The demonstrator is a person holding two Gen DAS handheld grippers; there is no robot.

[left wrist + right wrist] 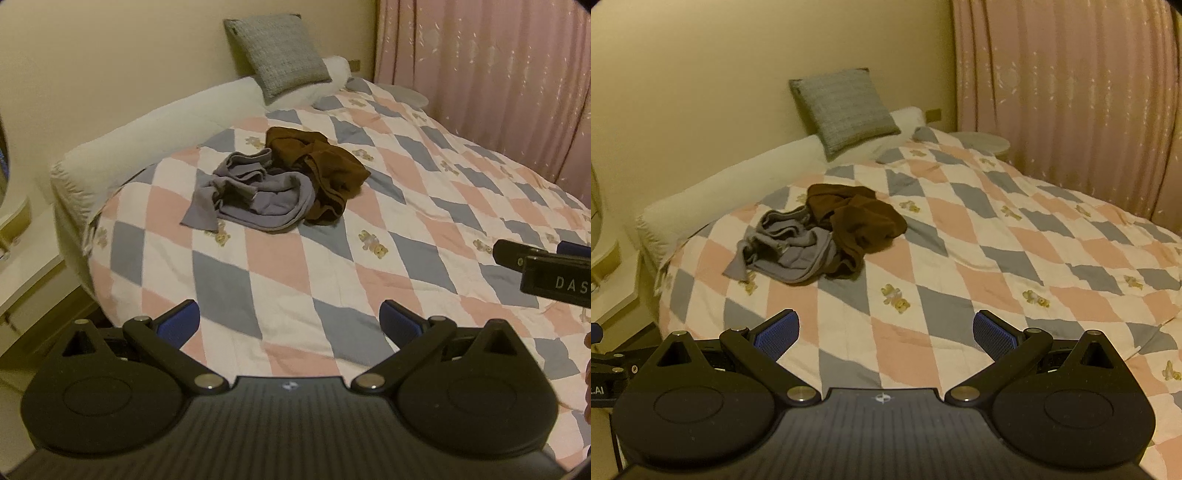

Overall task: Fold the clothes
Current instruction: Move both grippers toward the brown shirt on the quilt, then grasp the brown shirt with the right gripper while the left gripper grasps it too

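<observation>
Across most of both views spreads a bed, its quilt (pixel 280 266) patched in pink, grey-blue and white diamonds with small teddy bears. Pink curtains (pixel 491 70) hang along its far right side, and a long white bolster (pixel 147 147) runs along the wall side, with a grey cushion (pixel 279 51) propped against the wall at the head.

On the quilt, toward the bolster side, lie two crumpled garments touching each other: a grey-blue garment (pixel 258 195) nearer the bolster and a brown garment (pixel 321 166) beside it, partly overlapping its edge. Neither is folded.

Both grippers hover over the near part of the quilt, well apart from the clothes. The left gripper (pixel 290 321) has its blue-padded fingers spread wide with nothing between them. The right gripper (pixel 886 332) is likewise spread and empty; its tip also shows at the right edge of the left wrist view.
</observation>
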